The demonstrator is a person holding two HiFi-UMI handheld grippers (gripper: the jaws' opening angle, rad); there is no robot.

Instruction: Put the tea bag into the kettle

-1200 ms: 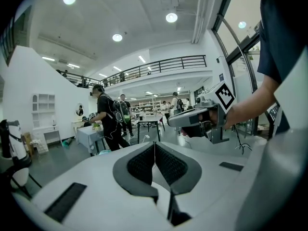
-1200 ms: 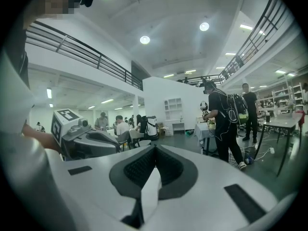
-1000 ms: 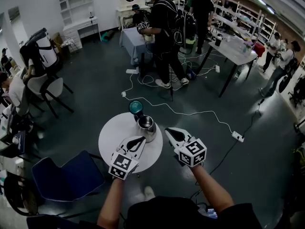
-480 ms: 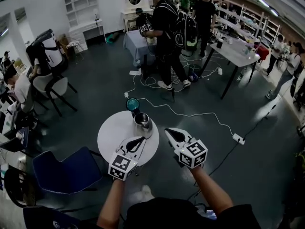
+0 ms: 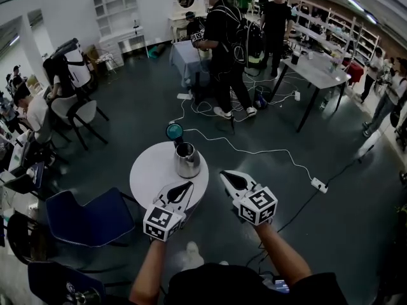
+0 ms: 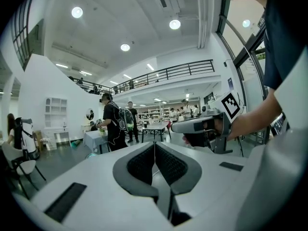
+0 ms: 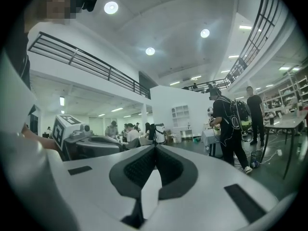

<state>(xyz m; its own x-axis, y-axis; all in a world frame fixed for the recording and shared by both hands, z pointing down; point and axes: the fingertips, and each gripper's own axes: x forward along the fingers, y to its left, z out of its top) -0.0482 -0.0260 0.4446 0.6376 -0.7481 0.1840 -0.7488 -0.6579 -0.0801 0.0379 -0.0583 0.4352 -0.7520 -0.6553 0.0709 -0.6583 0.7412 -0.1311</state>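
A steel kettle (image 5: 187, 160) stands open-topped near the far edge of a small round white table (image 5: 152, 173). A teal round thing (image 5: 174, 131) sits just behind the kettle. My left gripper (image 5: 188, 185) hovers over the table's near right part, a short way short of the kettle, jaws shut. Off the table's right edge, over the floor, my right gripper (image 5: 224, 174) is shut too. In the left gripper view the dark pads (image 6: 144, 165) meet with nothing seen between them; the right gripper view shows its pads (image 7: 140, 168) the same way. No tea bag shows in any view.
A blue chair (image 5: 89, 218) stands left of the table. White cables (image 5: 254, 151) and a power strip (image 5: 317, 182) lie on the dark floor to the right. A person in black (image 5: 222, 49) stands beyond the table, near a long grey table (image 5: 315, 65). Seated people line the left.
The head view has shifted, so table and kettle sit a little higher and further left in frame. Both grippers keep their places and stay shut.
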